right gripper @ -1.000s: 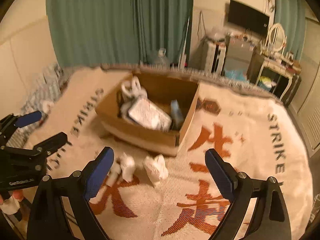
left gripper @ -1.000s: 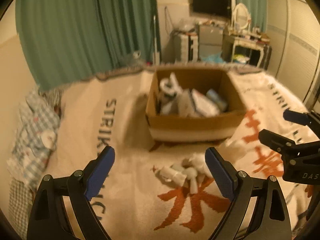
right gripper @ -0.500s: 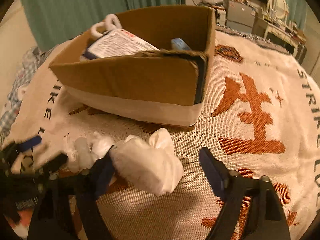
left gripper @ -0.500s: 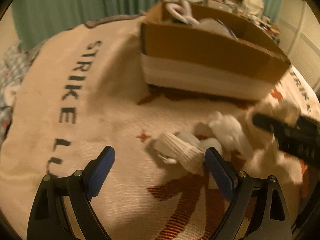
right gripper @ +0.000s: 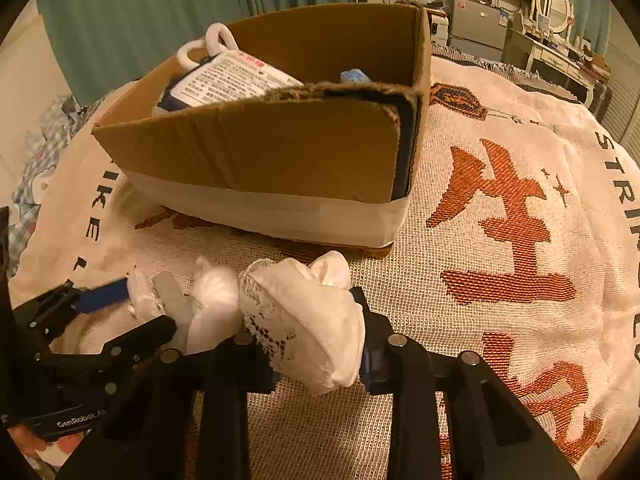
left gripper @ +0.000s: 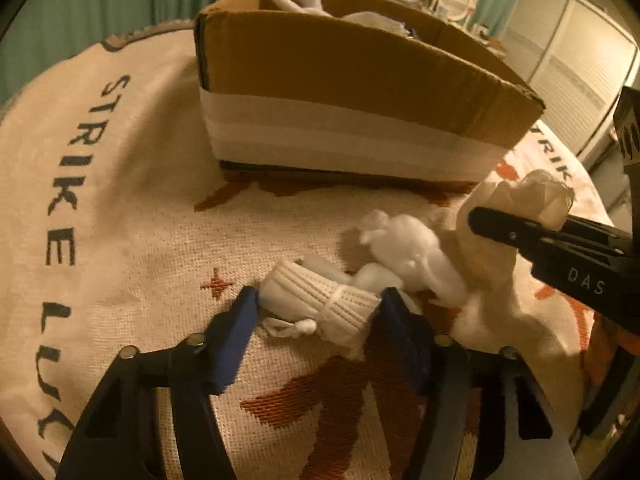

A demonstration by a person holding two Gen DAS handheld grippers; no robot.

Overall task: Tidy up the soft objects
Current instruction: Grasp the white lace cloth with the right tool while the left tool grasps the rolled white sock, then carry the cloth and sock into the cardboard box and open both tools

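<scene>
Low on the blanket (left gripper: 132, 208), both grippers are seen closed around soft items just near of the cardboard box (left gripper: 344, 92). The left gripper (left gripper: 316, 312) is clamped on a rolled ribbed white sock (left gripper: 324, 300), its blue pads (left gripper: 234, 340) pressed against either end of the roll, which rests on the woven blanket. A second white bundle (left gripper: 408, 248) lies touching the sock on its far right side. The right gripper (right gripper: 308, 332) is clenched on a lace-trimmed white cloth bundle (right gripper: 304, 312), held between its fingers near the blanket surface; whether the bundle is lifted clear cannot be told. In the left wrist view this same bundle is seen at the right, behind the right gripper's black finger. The box stands on the blanket on the far side of all three items, with a white band around its base. Inside it, a printed white packet (right gripper: 228, 80), a looped white item (right gripper: 218, 38) and a small blue object (right gripper: 354, 76) are visible. Orange characters (right gripper: 508, 216) and black lettering are woven into the blanket. Green curtains (right gripper: 152, 16) hang at the far side.
</scene>
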